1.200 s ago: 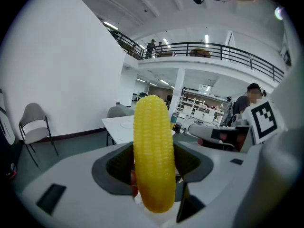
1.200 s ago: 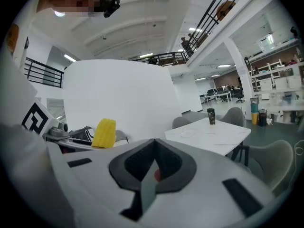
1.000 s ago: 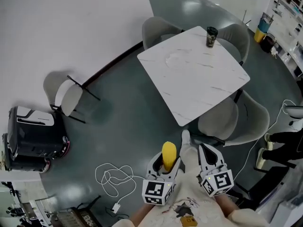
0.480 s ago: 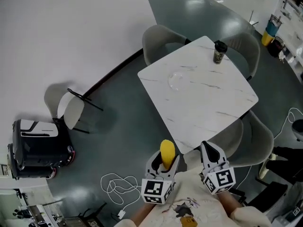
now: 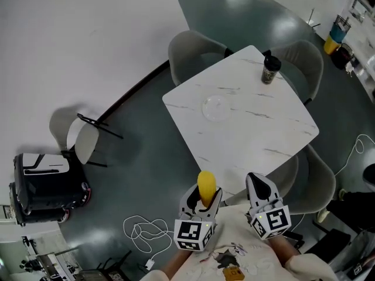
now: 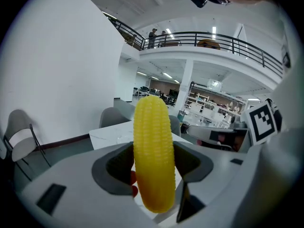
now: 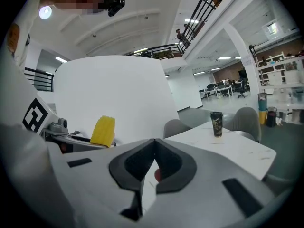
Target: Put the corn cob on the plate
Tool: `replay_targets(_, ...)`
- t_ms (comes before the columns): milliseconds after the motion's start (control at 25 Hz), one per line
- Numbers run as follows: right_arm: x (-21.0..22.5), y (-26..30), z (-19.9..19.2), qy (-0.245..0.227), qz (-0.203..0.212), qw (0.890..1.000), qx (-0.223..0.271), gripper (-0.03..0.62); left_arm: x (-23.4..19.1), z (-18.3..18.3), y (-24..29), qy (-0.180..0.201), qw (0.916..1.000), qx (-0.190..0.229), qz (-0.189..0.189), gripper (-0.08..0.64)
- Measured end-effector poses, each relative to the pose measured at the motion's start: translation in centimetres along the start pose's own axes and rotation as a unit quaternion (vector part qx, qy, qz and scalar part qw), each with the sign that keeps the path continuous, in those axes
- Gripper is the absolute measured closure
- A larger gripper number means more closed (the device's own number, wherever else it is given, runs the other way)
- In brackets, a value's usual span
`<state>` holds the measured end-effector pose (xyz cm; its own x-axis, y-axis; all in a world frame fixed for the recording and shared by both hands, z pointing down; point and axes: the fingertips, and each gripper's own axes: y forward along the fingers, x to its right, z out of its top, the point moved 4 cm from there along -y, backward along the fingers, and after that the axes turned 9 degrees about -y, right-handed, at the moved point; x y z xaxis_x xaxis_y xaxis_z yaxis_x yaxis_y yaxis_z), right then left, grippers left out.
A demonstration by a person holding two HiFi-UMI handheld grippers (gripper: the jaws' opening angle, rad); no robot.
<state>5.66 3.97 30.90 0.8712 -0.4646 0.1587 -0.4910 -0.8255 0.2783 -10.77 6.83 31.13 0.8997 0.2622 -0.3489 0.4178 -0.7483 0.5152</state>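
A yellow corn cob (image 5: 206, 186) stands upright between the jaws of my left gripper (image 5: 202, 198), which is shut on it low in the head view. The left gripper view shows the corn cob (image 6: 153, 156) filling the gap of the left gripper (image 6: 153, 167). A clear glass plate (image 5: 215, 107) lies on the white marble table (image 5: 258, 130), well ahead of both grippers. My right gripper (image 5: 258, 186) is beside the left one, shut with nothing in it. In the right gripper view the right gripper (image 7: 153, 151) has its jaws meeting, and the corn cob (image 7: 103, 131) shows at left.
A dark cup (image 5: 270, 69) stands near the table's far corner. Grey chairs (image 5: 193, 48) (image 5: 316, 180) surround the table. A smaller chair (image 5: 88, 139) and a black machine (image 5: 41, 186) stand at left. A white cable (image 5: 146, 230) lies on the floor by my left gripper.
The table and plate have shifted closer and a little leftward in the head view. Both grippers keep their places, the left one still holding the corn cob.
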Motion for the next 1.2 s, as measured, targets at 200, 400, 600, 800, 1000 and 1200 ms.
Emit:
replay_targets(200, 1.3, 0.5, -0.2, 0.008, -0.009, 1.000, -0.005, 0.595, 0.1, 0.5, 1.0, -0.002, 1.0000, -0.004, 0.003, 0.299)
replay_targets(400, 1.8, 0.9, -0.2, 0.011, -0.012, 1.000, -0.005, 0.595, 0.3, 1.4, 2.3, 0.005, 1.0000, -0.007, -0.002, 0.299)
replay_targets(600, 2.4, 2.2, -0.5, 0.007, -0.023, 1.000, -0.006, 0.595, -0.6, 2.2, 5.0, 0.013, 0.9998, -0.013, -0.012, 0.299)
replay_targets(800, 2.3, 3.5, -0.3, -0.003, -0.022, 1.000, -0.005, 0.595, -2.0, 3.1, 7.7, 0.013, 0.9996, -0.019, -0.015, 0.299)
replay_targets(1000, 2.1, 4.8, -0.4, -0.017, -0.023, 0.999, -0.014, 0.595, -3.7, 4.1, 9.4, 0.015, 0.9997, -0.017, -0.011, 0.299)
replay_targets(1200, 1.5, 6.6, 0.7, -0.050, -0.009, 0.998, -0.021, 0.595, -5.6, 4.2, 10.7, 0.011, 0.9995, -0.029, -0.008, 0.299)
